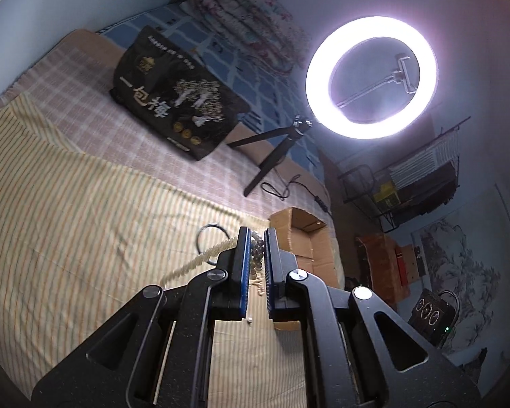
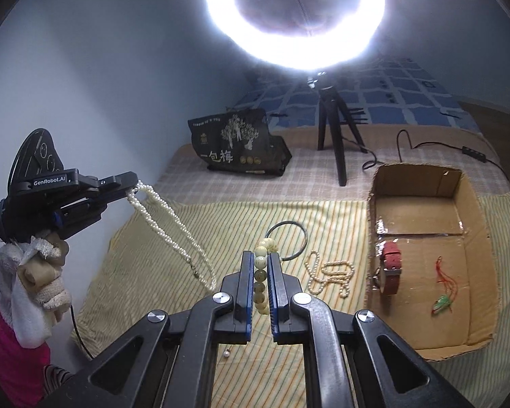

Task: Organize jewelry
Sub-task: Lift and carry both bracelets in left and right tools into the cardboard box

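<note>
My left gripper [image 1: 256, 234] is shut on a long pearl necklace [image 2: 173, 227], held up at the left over the striped cloth; the strand hangs down to the bed. It shows in the right wrist view [image 2: 132, 183]. My right gripper [image 2: 261, 256] is shut on a bracelet of large cream beads [image 2: 260, 272]. A second pearl necklace [image 2: 329, 273] and a dark bangle [image 2: 289, 239] lie on the cloth ahead. The open cardboard box [image 2: 421, 183] at the right holds a red-strapped watch [image 2: 389, 268] and a red-corded green charm [image 2: 443, 292].
A ring light on a black tripod [image 2: 336, 139] stands behind, its cable [image 2: 435, 146] trailing right. A black printed bag [image 2: 241, 142] lies at the back. One loose pearl [image 2: 226, 354] lies on the cloth near me. The wall is close on the left.
</note>
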`<state>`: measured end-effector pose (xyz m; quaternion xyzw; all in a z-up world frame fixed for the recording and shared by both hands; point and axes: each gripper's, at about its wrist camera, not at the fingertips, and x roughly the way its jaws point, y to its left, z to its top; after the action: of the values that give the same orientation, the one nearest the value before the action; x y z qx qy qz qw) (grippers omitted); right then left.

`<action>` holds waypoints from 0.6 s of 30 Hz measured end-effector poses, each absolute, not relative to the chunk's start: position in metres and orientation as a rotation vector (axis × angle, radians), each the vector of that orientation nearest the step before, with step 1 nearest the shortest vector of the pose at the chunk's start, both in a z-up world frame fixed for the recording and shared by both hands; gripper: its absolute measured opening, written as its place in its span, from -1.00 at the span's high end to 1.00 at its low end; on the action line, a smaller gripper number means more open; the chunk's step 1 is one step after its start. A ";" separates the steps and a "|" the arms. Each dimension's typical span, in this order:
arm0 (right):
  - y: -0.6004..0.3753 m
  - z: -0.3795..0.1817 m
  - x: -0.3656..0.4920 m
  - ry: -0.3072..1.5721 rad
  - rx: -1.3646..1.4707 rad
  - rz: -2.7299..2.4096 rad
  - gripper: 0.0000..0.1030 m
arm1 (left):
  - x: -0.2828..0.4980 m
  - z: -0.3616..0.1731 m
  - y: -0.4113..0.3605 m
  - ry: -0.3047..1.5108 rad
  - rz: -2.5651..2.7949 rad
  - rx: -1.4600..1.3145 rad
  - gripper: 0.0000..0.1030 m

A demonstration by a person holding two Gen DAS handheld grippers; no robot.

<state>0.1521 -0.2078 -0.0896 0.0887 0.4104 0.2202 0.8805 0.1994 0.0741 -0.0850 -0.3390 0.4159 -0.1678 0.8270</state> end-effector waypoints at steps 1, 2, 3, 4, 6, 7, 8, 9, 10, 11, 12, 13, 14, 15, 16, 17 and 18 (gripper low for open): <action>-0.212 -0.087 0.152 0.848 0.184 0.451 0.90 | 0.199 -0.083 0.071 0.880 -0.362 -0.716 0.90; -0.216 -0.085 0.151 0.842 0.182 0.443 0.90 | 0.198 -0.079 0.068 0.876 -0.371 -0.713 0.90; -0.220 -0.083 0.151 0.837 0.178 0.437 0.90 | 0.198 -0.076 0.064 0.872 -0.382 -0.707 0.90; -0.223 -0.081 0.150 0.833 0.173 0.430 0.90 | 0.198 -0.073 0.060 0.869 -0.388 -0.701 0.90; -0.232 -0.078 0.148 0.823 0.164 0.410 0.90 | 0.198 -0.067 0.051 0.862 -0.404 -0.682 0.90; -0.236 -0.077 0.147 0.820 0.163 0.401 0.90 | 0.199 -0.064 0.047 0.860 -0.410 -0.676 0.90; -0.241 -0.076 0.147 0.817 0.164 0.389 0.90 | 0.201 -0.061 0.041 0.858 -0.419 -0.667 0.90; -0.245 -0.076 0.146 0.816 0.163 0.381 0.90 | 0.201 -0.060 0.036 0.857 -0.423 -0.661 0.90; -0.251 -0.076 0.146 0.816 0.163 0.367 0.90 | 0.203 -0.058 0.030 0.858 -0.431 -0.652 0.90; -0.256 -0.076 0.145 0.815 0.162 0.359 0.90 | 0.205 -0.056 0.024 0.859 -0.439 -0.642 0.90; -0.262 -0.076 0.144 0.815 0.159 0.345 0.90 | 0.207 -0.054 0.019 0.859 -0.445 -0.633 0.90; -0.268 -0.077 0.144 0.816 0.154 0.329 0.90 | 0.209 -0.053 0.013 0.861 -0.452 -0.624 0.90; -0.272 -0.078 0.144 0.819 0.154 0.321 0.90 | 0.211 -0.051 0.007 0.863 -0.461 -0.615 0.90; -0.277 -0.078 0.143 0.821 0.156 0.314 0.90 | 0.213 -0.049 0.000 0.863 -0.469 -0.605 0.90; -0.282 -0.079 0.143 0.823 0.156 0.306 0.90 | 0.216 -0.046 -0.009 0.863 -0.477 -0.591 0.90; -0.286 -0.080 0.142 0.825 0.155 0.297 0.90 | 0.219 -0.043 -0.017 0.862 -0.487 -0.579 0.90; -0.290 -0.081 0.141 0.826 0.154 0.290 0.90 | 0.220 -0.041 -0.023 0.861 -0.494 -0.570 0.90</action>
<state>0.1414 -0.2896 -0.0808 0.0746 0.3998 0.1402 0.9028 0.2205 -0.0232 -0.0408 -0.2696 0.4075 -0.2338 0.8406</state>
